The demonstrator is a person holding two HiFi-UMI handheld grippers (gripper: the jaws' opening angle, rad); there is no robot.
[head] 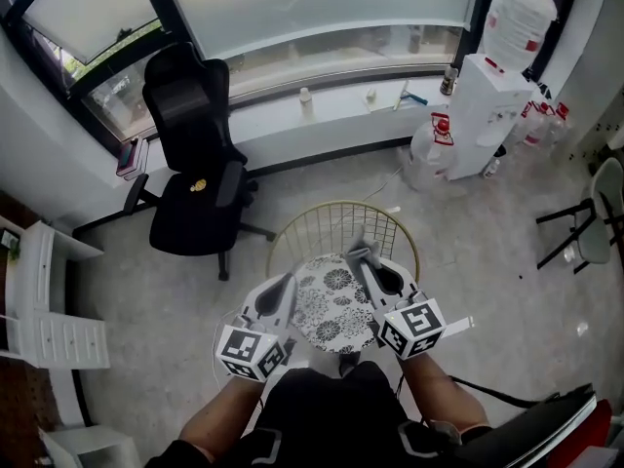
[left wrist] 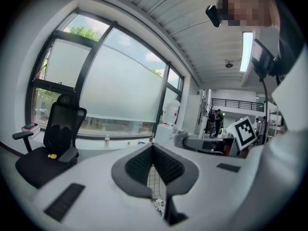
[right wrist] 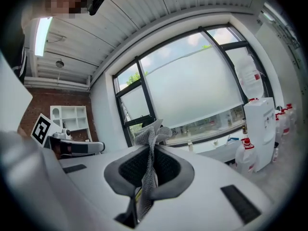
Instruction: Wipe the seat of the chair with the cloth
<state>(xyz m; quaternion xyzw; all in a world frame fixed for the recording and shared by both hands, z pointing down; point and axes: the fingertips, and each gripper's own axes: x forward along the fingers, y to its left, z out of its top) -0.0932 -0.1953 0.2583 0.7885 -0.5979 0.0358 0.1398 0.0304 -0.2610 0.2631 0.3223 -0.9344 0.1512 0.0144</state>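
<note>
- The black office chair [head: 187,115] stands in the upper left of the head view, by the window and well apart from both grippers.
- Its seat [head: 198,217] lies below the backrest in the frame. It looks a little longer up-and-down than across, with its front edge toward the bottom of the picture.
- A round patterned table [head: 330,310] with a wire basket [head: 327,224] behind it sits at lower centre, directly under the grippers. It stands between the person and part of the way to the chair.
- The left gripper [head: 289,281] is the one nearer the chair. Its own view shows the jaws brought together with nothing between them, and the chair at that frame's left edge.
- The right gripper [right wrist: 149,153] is the farther one. Its jaws are clamped on the grey mesh cloth [right wrist: 154,133], which sticks up past the tips.
- To my eye, the cloth must travel up and to the left, across the table, to reach the seat.
- A small yellow object [head: 199,185] rests on the seat near the backrest. It may sit in the wiping path.
</note>
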